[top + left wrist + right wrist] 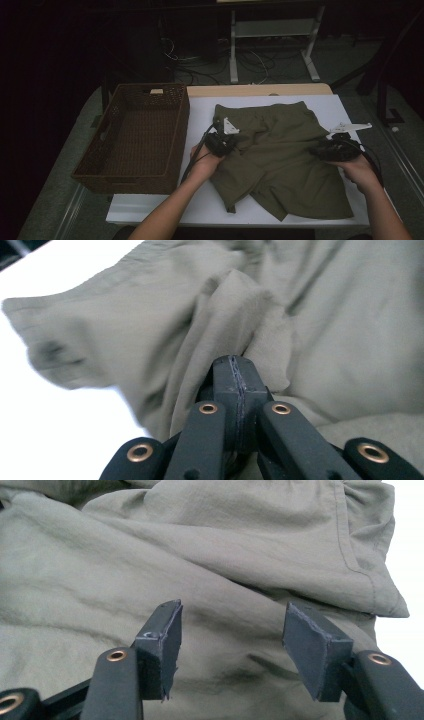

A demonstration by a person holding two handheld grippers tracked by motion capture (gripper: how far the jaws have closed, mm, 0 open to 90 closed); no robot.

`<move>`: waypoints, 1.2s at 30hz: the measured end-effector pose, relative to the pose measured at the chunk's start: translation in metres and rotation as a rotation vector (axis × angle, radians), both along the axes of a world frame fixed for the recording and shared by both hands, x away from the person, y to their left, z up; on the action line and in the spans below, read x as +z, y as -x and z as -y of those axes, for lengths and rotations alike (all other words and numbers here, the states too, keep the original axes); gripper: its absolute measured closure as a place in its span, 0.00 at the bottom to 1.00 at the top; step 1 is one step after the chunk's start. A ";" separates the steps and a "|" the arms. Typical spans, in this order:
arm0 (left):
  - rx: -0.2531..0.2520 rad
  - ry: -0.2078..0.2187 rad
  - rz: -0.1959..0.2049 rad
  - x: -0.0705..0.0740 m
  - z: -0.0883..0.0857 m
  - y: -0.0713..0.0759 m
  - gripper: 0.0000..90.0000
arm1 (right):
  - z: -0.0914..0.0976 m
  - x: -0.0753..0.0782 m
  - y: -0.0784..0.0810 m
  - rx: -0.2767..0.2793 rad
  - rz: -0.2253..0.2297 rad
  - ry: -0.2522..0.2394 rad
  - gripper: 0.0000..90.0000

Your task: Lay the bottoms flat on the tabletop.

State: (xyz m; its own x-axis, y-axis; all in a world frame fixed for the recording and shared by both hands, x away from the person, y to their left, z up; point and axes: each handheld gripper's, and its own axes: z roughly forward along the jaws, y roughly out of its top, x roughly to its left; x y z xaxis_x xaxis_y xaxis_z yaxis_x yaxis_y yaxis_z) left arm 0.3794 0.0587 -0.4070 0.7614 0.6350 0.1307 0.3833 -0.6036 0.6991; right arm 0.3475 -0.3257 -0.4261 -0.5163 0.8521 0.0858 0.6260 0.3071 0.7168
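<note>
left gripper (235, 371) clamped tight on a bunched fold of the olive shorts (280, 150); right gripper (230, 645) spread wide above the cloth, nothing pinched.

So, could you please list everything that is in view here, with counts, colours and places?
shorts: one pair, olive green, spread and rumpled on the white table.
basket: one, dark brown wicker, at the table's left end, beside the shorts.
table: one, white top, under both.
stand: one, white metal frame, on the floor beyond the table.
cables: several, dark and white, on the floor by the stand.
left hand-held gripper: one, black, shut on a pinched fold of the shorts.
right hand-held gripper: one, black, jaws apart over the shorts.
forearms: two, entering from the bottom edge.
</note>
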 end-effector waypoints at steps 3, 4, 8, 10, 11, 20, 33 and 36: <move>0.023 -0.002 -0.017 -0.003 -0.005 -0.006 1.00 | 0.000 0.000 0.000 -0.001 0.000 -0.001 0.45; 0.022 0.000 -0.022 -0.004 -0.006 -0.007 0.99 | 0.000 0.000 0.000 -0.001 0.000 -0.001 0.45; 0.008 0.031 -0.013 0.000 -0.004 -0.005 0.90 | 0.000 0.000 0.000 0.001 0.002 -0.003 0.45; -0.011 0.060 -0.016 0.008 -0.002 -0.002 0.85 | -0.001 0.000 0.000 0.003 0.002 -0.002 0.45; -0.027 0.089 -0.018 0.012 -0.001 0.000 0.83 | -0.001 0.000 0.000 0.002 0.000 -0.002 0.45; -0.262 0.142 -0.108 0.018 0.037 0.019 0.88 | -0.002 0.000 0.000 0.005 -0.002 0.001 0.45; -0.322 -0.006 -0.275 -0.019 0.043 0.038 1.00 | 0.001 -0.001 0.000 -0.002 -0.004 -0.001 0.45; -0.321 -0.029 -0.292 -0.017 0.029 0.044 1.00 | 0.000 -0.001 0.000 -0.002 -0.001 -0.001 0.45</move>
